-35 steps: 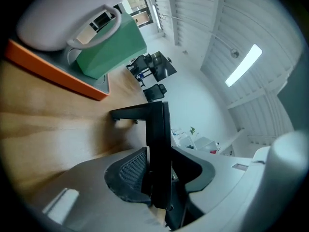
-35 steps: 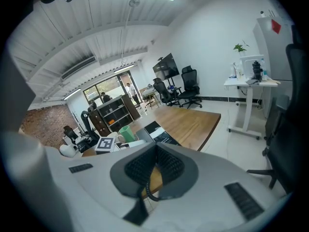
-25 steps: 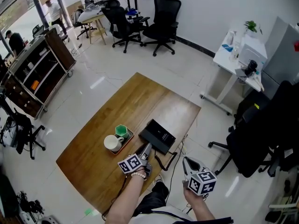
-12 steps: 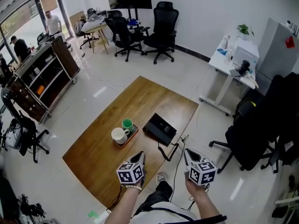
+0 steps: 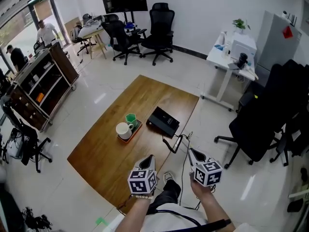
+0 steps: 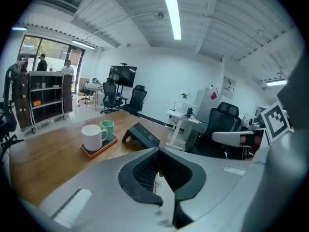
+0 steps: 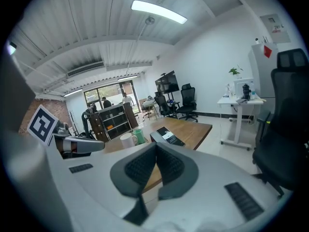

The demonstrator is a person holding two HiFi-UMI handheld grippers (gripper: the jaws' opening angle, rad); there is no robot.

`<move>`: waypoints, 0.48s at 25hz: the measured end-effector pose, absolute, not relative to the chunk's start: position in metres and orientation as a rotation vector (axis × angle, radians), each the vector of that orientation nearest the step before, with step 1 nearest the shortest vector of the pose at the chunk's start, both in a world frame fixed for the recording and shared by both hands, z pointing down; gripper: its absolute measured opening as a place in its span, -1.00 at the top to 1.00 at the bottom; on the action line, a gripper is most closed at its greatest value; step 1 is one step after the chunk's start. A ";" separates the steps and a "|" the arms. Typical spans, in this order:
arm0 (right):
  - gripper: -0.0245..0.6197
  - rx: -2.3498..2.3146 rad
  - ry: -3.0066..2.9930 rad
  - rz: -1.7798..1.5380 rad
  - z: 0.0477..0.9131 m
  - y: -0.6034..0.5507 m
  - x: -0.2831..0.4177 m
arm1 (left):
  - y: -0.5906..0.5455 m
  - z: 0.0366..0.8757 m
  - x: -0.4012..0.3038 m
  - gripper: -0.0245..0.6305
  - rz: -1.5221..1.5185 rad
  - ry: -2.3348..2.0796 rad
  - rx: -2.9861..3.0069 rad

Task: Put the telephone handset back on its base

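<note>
The black telephone (image 5: 163, 121) lies on the wooden table (image 5: 106, 153) near its right edge. I cannot tell the handset apart from the base. Its black cord (image 5: 175, 144) loops off the table's edge. The phone also shows as a dark wedge in the left gripper view (image 6: 141, 135) and in the right gripper view (image 7: 166, 136). My left gripper (image 5: 149, 158) is held off the table's near corner, shut and empty, with its pads (image 6: 145, 170) together. My right gripper (image 5: 191, 153) hangs over the floor to the right of the table, shut with nothing in it.
An orange tray (image 5: 133, 131) with a white mug (image 5: 123, 129) and a green cup (image 5: 131, 118) sits left of the phone. Black office chairs (image 5: 251, 124) stand to the right, a white desk (image 5: 231, 57) behind them. A shelf cart (image 5: 41, 83) stands at the left.
Both grippers have drawn back from the phone toward my body. The left gripper, near the phone a second ago, now sits off the table's corner. The view has backed away.
</note>
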State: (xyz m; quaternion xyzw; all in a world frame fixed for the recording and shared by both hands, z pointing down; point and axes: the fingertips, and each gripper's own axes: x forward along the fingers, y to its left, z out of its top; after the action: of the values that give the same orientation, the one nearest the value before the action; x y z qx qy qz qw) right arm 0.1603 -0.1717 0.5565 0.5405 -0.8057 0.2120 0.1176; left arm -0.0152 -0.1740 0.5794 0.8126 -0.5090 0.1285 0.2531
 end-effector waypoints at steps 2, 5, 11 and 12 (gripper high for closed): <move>0.91 1.593 -2.357 0.620 0.555 -0.161 0.158 | -0.169 0.576 -0.012 0.91 0.340 -1.372 2.218; 0.91 1.611 -2.361 0.616 0.552 -0.148 0.157 | -0.164 0.572 -0.010 0.91 0.332 -1.371 2.233; 0.90 1.613 -2.344 0.617 0.551 -0.130 0.160 | -0.160 0.566 -0.007 0.91 0.314 -1.370 2.241; 0.90 1.613 -2.339 0.617 0.550 -0.128 0.162 | -0.160 0.566 -0.006 0.91 0.308 -1.365 2.238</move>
State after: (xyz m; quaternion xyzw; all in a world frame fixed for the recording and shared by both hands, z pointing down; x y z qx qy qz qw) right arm 0.1617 -0.1284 0.5503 0.5509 -0.7990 0.2107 0.1170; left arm -0.0059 -0.1599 0.5660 0.8213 -0.5010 0.1130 0.2482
